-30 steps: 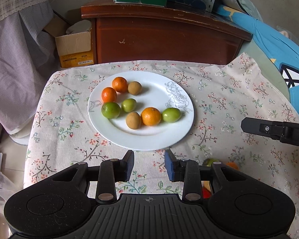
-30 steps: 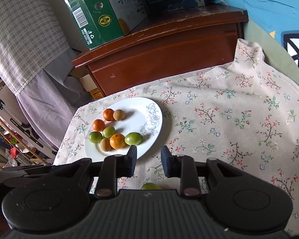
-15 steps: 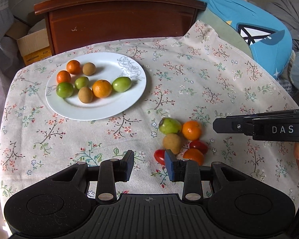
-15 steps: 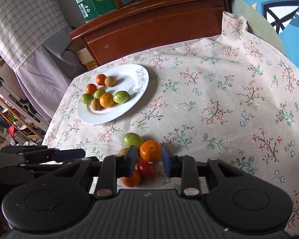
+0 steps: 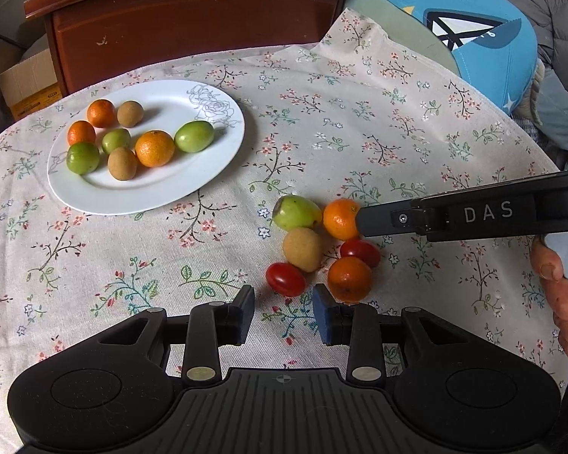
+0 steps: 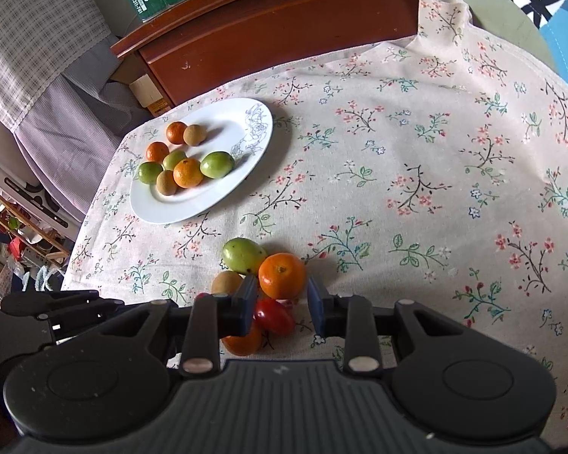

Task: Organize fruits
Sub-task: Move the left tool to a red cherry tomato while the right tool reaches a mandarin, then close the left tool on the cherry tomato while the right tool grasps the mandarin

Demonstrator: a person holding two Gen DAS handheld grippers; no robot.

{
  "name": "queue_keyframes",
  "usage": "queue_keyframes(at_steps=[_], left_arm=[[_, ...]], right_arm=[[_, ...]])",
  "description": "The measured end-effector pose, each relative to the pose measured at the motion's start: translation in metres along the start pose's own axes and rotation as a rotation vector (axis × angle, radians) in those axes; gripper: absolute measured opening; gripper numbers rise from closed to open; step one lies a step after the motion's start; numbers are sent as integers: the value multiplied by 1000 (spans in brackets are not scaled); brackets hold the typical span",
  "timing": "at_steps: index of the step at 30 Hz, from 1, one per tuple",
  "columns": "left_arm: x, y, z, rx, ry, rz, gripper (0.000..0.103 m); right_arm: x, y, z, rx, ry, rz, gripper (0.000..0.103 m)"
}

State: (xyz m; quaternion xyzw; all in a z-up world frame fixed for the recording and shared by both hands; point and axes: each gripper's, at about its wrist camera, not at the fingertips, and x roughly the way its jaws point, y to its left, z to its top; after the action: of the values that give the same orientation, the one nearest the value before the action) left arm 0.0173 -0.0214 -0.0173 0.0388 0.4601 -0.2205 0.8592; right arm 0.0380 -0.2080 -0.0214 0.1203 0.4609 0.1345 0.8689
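Six loose fruits lie in a tight cluster on the tabletop (image 5: pixel 359 121), well apart from the plate (image 5: pixel 216 166) that already carries eight.

The right hand-held gripper (image 6: pixel 280 302) is the one closest to a grasp. In its own view the orange (image 6: pixel 282 275) sits dead ahead, just past the fingertips and centred on the gap between them. The jaws stand a little apart with nothing held; that gap looks only barely wider than the fruit. A red tomato (image 6: pixel 274 316) lies lower in the same gap, nearer the palm, so a straight push forward risks nudging it. In the left view, this gripper's finger comes in from the right, its tip at the orange (image 5: pixel 340 218); whether they touch I cannot tell.

The left hand-held gripper (image 5: pixel 282 308) is also slightly parted and empty. Its nearest target is the other tomato (image 5: pixel 286 279), just ahead of the gap and a touch left of centre. That tomato's long axis runs roughly across the fingers' line, so it would be pinched end to end unless the wrist rolls. The second orange (image 5: pixel 349 279) sits right at the tip of its right finger (image 5: pixel 323 319).

The plate lies away to the left and farther back from both, on the left hand's side.
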Motion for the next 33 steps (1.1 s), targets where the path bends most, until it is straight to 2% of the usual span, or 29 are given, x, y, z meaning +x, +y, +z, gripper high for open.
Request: queue_keyframes(at_steps=[4, 20, 24, 27, 33], left_arm=[[5, 0, 0, 11, -3, 10, 33], [14, -3, 1, 52, -49, 11, 32], [14, -2, 1, 51, -47, 7, 29], [13, -1, 1, 42, -47, 6, 29], [6, 0, 3, 20, -63, 11, 27]], right_arm=[[4, 0, 1, 8, 2, -5, 38], [22, 6, -2, -21, 20, -40, 38], [25, 6, -2, -28, 19, -43, 37], [25, 7, -2, -36, 16, -41, 30], [20, 9, 0, -44, 1, -41, 30]])
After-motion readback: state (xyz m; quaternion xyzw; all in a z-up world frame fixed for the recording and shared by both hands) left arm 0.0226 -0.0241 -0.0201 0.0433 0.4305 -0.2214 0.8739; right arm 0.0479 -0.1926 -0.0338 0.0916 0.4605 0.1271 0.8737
